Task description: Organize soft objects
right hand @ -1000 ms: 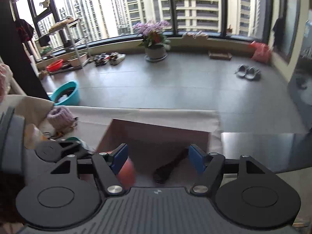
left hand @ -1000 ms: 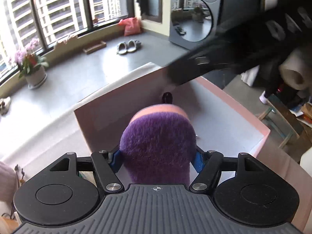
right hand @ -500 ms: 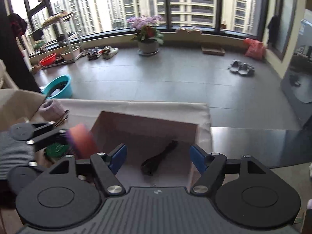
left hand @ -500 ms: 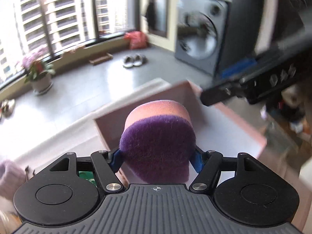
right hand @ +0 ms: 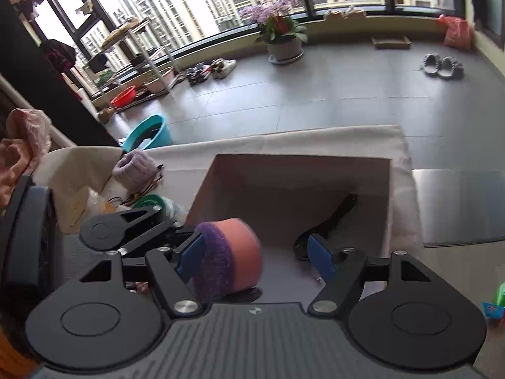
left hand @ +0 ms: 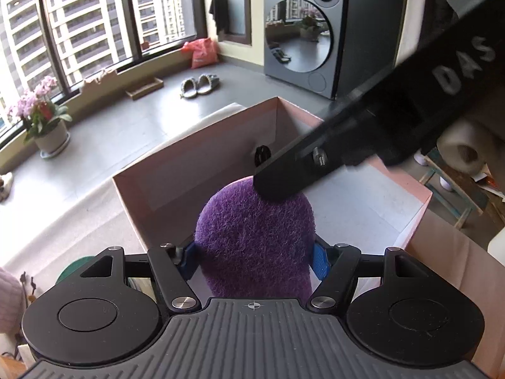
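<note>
- Desk (right hand: 331, 140), draped in a cream cloth: carries the box near its far right corner. Its near edge is cut off below both views.
- Open pink cardboard box (left hand: 195, 170) (right hand: 293, 158): evidently the collecting bin, set with its mouth up so things can be dropped in. Its near wall is hidden behind the gripper bodies.
- Left gripper (left hand: 255, 257) (right hand: 189, 249): clenched on the round purple-and-orange scrub sponge (left hand: 252, 240) (right hand: 230, 259), blue pads pressed into its sides. It holds the sponge over the box's near left part, likely for dropping in or passing across. Whether the sponge touches the box floor, I cannot tell.
- Right gripper (right hand: 257, 260): spread wide, nothing between its pads. Sponge sits just inside its left finger; contact unclear. In the left wrist view one black finger (left hand: 284, 173) crosses over the sponge's top edge, hiding part of it.
- Lilac knitted bundle (right hand: 135, 167): on the desk left of the box, probably awaiting sorting; partly behind clutter.
- Black strap-like item (right hand: 328, 221) (left hand: 262, 154): lies on the box floor by the far wall; too dark to identify.
</note>
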Demonstrator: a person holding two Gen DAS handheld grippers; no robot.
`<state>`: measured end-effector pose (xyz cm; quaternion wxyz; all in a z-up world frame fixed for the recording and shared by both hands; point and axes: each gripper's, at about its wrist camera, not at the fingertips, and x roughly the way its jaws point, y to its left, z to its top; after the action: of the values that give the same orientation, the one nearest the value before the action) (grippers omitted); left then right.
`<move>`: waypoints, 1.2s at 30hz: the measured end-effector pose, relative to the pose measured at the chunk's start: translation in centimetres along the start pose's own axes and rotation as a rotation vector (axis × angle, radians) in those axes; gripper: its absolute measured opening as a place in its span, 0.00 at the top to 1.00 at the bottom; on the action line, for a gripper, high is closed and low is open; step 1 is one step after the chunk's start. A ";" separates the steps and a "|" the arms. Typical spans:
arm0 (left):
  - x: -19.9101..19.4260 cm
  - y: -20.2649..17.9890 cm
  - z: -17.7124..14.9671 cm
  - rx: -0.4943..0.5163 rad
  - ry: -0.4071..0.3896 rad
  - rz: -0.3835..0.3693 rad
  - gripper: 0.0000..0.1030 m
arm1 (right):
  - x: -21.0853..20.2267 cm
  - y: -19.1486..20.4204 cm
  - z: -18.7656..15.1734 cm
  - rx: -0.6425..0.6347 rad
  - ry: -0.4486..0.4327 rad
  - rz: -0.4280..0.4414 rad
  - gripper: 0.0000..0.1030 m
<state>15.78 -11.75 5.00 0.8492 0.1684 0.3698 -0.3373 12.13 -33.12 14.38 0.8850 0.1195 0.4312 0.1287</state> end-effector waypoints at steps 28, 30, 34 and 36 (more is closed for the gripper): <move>-4.7 1.3 -0.4 -0.193 -0.085 0.303 0.87 | -0.3 0.1 -1.0 0.090 0.004 -0.081 0.30; -6.0 1.1 -0.9 -0.197 -0.102 0.327 0.87 | -0.8 1.3 -1.5 0.042 -0.001 -0.118 0.30; -8.8 1.9 -3.2 -0.328 -0.076 0.190 0.86 | -1.8 4.5 -3.0 -0.061 -0.008 -0.139 0.30; -10.5 2.4 -5.1 -0.371 -0.094 0.191 0.86 | -2.2 6.2 -3.7 -0.111 -0.014 -0.152 0.30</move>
<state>9.55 -2.62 9.44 0.9101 0.0277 0.3678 -0.1888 7.09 -27.61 15.76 0.9005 0.0383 0.4250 0.0839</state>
